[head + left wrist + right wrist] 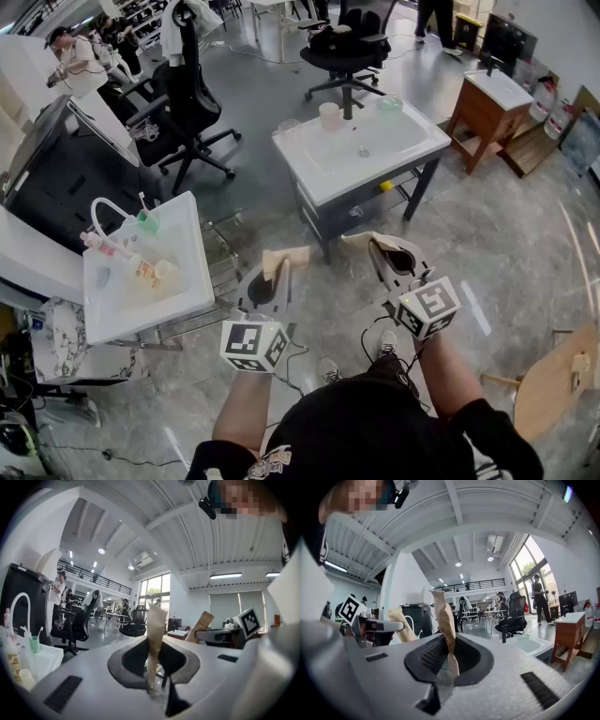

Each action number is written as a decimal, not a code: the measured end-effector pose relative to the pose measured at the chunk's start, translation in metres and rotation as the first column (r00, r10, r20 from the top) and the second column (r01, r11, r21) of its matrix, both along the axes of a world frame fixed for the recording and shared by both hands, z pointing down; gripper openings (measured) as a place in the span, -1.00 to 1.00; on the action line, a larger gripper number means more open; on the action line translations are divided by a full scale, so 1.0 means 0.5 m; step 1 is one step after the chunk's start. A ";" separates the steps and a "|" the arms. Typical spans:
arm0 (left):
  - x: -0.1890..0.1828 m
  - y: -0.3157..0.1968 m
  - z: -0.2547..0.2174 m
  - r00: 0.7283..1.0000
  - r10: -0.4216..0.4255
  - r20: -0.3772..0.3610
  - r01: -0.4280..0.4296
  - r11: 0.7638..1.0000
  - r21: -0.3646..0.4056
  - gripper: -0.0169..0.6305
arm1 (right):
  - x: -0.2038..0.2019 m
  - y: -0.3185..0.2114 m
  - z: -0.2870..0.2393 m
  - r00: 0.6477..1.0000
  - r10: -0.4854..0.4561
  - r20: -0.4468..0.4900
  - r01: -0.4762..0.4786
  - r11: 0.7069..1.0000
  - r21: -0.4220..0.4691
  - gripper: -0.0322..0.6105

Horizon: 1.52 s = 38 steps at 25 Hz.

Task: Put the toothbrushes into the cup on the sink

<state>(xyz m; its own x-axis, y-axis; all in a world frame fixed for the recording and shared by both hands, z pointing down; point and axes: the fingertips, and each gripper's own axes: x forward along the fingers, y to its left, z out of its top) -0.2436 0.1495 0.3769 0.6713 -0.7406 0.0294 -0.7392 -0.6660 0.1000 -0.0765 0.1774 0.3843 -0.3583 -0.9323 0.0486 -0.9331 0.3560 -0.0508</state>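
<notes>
Two brown paper packets sit in your grippers, one each. Your left gripper [152,660] has its jaws pinched together on the left packet [155,625], which stands upright out of the pads; your right gripper [447,656] is clamped the same way on the right packet [443,616]. Dark print runs down the left packet, too blurred to read.

Ahead of you, a pale cup [329,114] stands at the far rim of the white sink [412,141], with a pale green container [391,105] further along that rim; what either holds cannot be seen.

On the second sink [187,281] to your left, a green cup [147,221] holds thin white sticks that look like toothbrushes [24,631]. Bottles [98,246] stand beside it, their labels unreadable.
</notes>
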 end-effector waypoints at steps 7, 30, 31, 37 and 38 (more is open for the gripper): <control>0.005 0.002 0.002 1.000 0.002 -0.003 -0.002 1.000 0.003 -0.80 | 0.003 0.002 0.000 1.000 -0.004 0.004 0.004 1.000 0.007 -0.79; 0.121 -0.038 0.001 1.000 -0.017 0.009 0.017 1.000 -0.020 -0.79 | 0.125 -0.043 -0.003 1.000 -0.023 0.021 0.023 1.000 -0.010 -0.79; 0.134 -0.041 0.001 1.000 -0.020 0.009 0.020 1.000 -0.019 -0.79 | 0.138 -0.045 -0.004 0.999 -0.025 0.021 0.025 1.000 -0.010 -0.79; 0.207 -0.056 -0.002 0.999 -0.047 0.005 0.047 0.999 -0.017 -0.79 | 0.214 -0.067 -0.005 0.999 -0.045 0.023 0.045 0.999 -0.008 -0.79; 0.219 -0.059 -0.003 0.999 -0.052 0.003 0.052 0.999 -0.015 -0.80 | 0.227 -0.071 -0.007 0.999 -0.050 0.022 0.050 0.999 -0.006 -0.79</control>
